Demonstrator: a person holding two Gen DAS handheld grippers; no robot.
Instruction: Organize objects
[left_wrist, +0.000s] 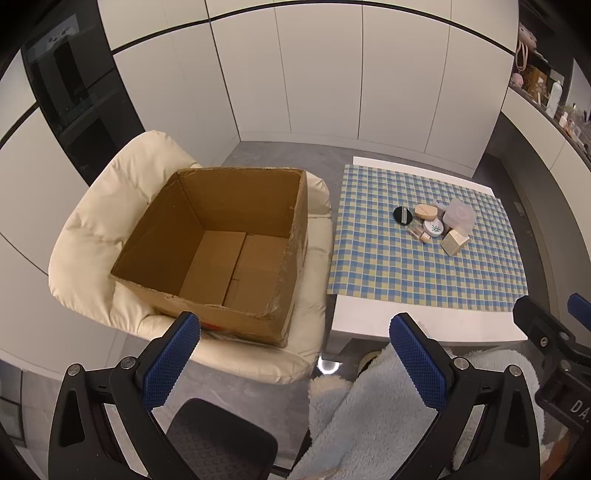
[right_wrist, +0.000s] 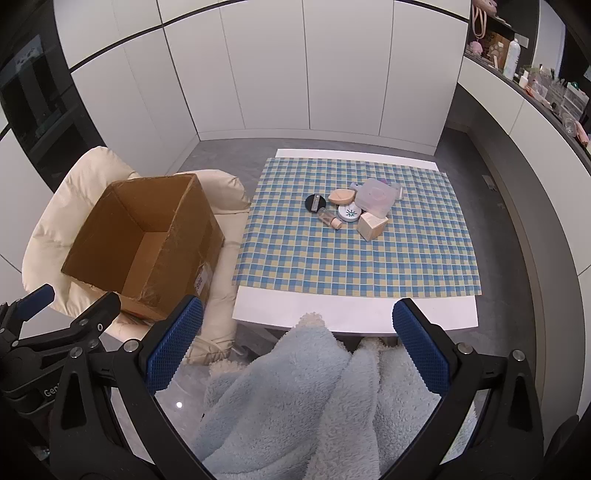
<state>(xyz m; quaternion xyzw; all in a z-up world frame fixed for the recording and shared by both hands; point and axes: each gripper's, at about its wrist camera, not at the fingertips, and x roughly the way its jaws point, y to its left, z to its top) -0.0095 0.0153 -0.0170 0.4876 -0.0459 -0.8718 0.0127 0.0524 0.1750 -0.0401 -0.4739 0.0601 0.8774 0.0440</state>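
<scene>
Both grippers, left gripper (left_wrist: 295, 354) and right gripper (right_wrist: 298, 343), spread wide, holding nothing. Cardboard box (right_wrist: 144, 236) beyond the right gripper's left finger shows a partial label, unreadable.

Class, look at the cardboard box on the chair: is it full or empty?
Empty. The cardboard box is open-topped, and its bare bottom flaps show, with nothing inside.

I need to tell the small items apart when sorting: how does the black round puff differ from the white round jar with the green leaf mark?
The black round puff is dark with a pale strap across its top; the white round jar is pale with a green leaf mark. The puff lies at the left edge of the cluster, the jar in its middle, beside the beige carton. Both are round, lie flat on the checked cloth, and are untouched.
</scene>
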